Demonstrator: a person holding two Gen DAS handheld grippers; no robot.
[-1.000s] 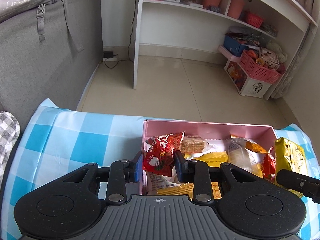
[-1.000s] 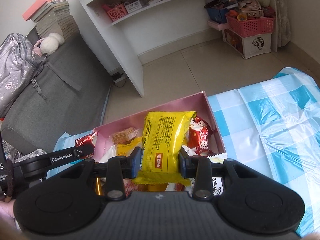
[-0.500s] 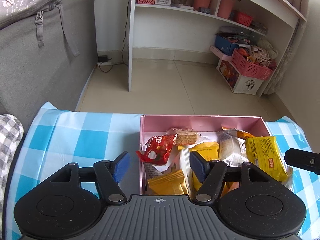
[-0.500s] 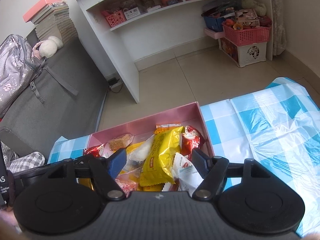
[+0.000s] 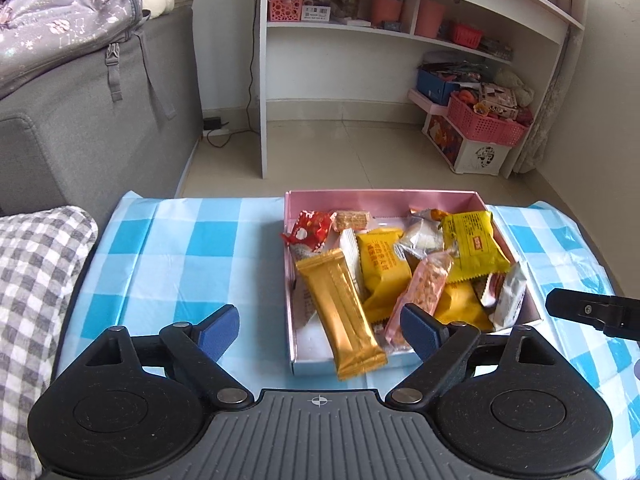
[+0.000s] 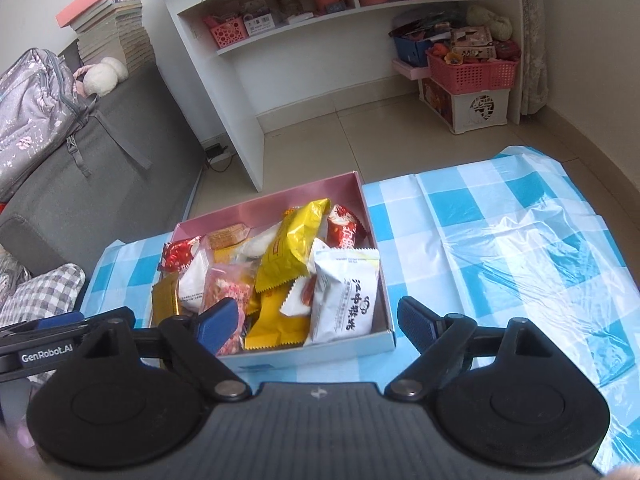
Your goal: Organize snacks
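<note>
A pink box full of snack packs stands on the blue-checked tablecloth. Inside lie a red pack, a yellow pack, a golden bar and a pink pack. My left gripper hovers over the box's near left corner, its jaws opening, nothing pressed between them. In the right wrist view the same box holds the yellow pack and a white pack. My right gripper hangs at the near edge, jaws opening and empty.
A grey sofa with a backpack stands left, and a checked cloth lies on the table's left end. White shelves and a pink basket sit beyond. Crinkled tablecloth stretches right of the box.
The left gripper released the red pack and the right one released the yellow pack; both packs now lie in the box. Both grippers opened wide and drew back from the box.
</note>
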